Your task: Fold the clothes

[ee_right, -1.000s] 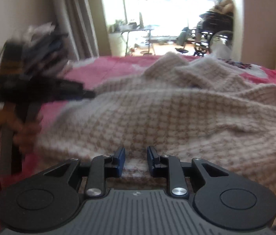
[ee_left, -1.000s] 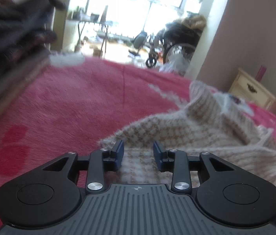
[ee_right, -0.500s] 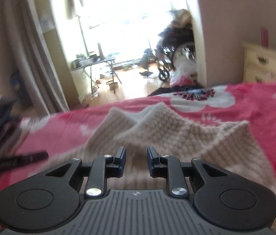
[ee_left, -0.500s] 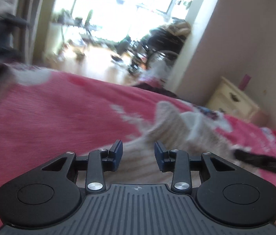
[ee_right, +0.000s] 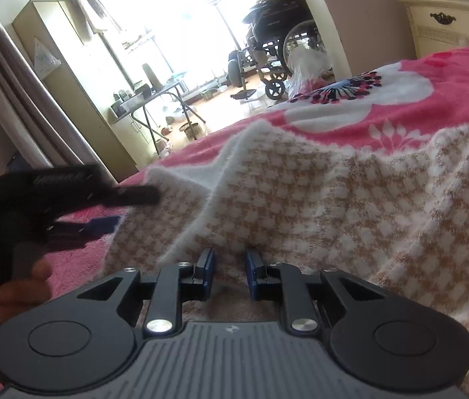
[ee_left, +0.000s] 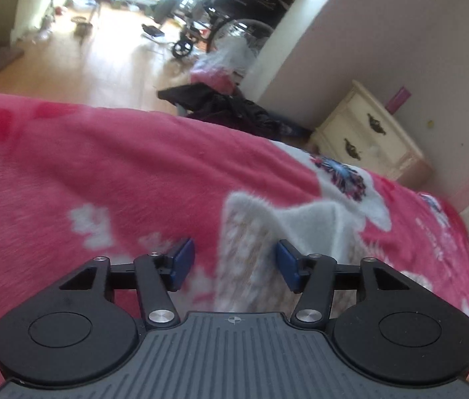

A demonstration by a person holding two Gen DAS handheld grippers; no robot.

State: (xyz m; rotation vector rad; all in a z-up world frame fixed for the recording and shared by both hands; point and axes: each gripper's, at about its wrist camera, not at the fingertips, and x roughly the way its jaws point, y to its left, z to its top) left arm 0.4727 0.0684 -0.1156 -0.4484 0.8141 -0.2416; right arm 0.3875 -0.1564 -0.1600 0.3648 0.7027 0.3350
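The left gripper [ee_left: 234, 262], jaws opening, straddles a sweater [ee_left: 251, 252] edge without pressing it. Only the right view shows the sweater spread across the pink blanket [ee_right: 450, 93], the right gripper [ee_right: 229, 272] pinching its hem.

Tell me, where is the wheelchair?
In the right wrist view the wheelchair stands on the wooden floor past the bed's pink blanket, near the bright window.
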